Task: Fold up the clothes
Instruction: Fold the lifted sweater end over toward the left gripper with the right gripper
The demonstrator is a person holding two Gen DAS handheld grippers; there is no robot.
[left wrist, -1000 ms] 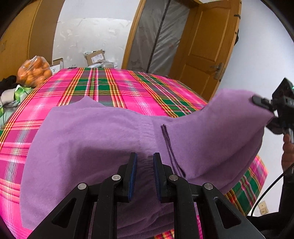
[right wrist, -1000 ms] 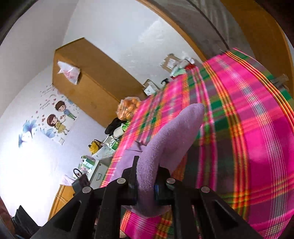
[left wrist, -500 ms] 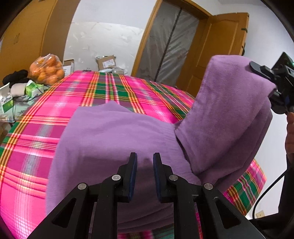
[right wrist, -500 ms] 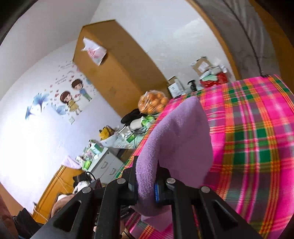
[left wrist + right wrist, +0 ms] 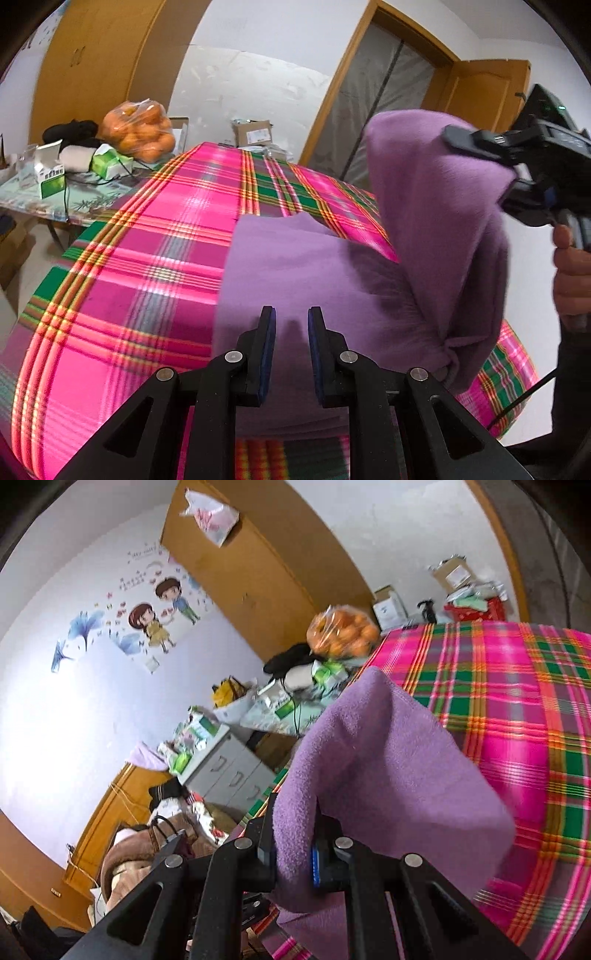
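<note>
A purple fleece garment [image 5: 295,266] lies on the pink plaid cloth [image 5: 147,258] that covers the surface. My left gripper [image 5: 290,347] sits at its near edge with the jaws narrow; fleece puckers between the pads. At the right, the right gripper [image 5: 517,173], held by a hand [image 5: 570,273], is shut on a raised part of the garment, which hangs in a tall fold over the flat part. In the right wrist view my right gripper [image 5: 293,834] pinches the purple fleece [image 5: 388,768], which hides its fingertips.
A bag of oranges [image 5: 138,129], small boxes and a cable lie on a side table [image 5: 51,192] at the left. A cardboard box [image 5: 255,134] and an open wooden door [image 5: 480,99] stand behind. Grey drawers [image 5: 229,775] stand beside the plaid surface.
The right gripper has lifted its part of the garment higher and carried it leftward over the flat part. The left wrist view has swung, so the garment now sits further right in it.
</note>
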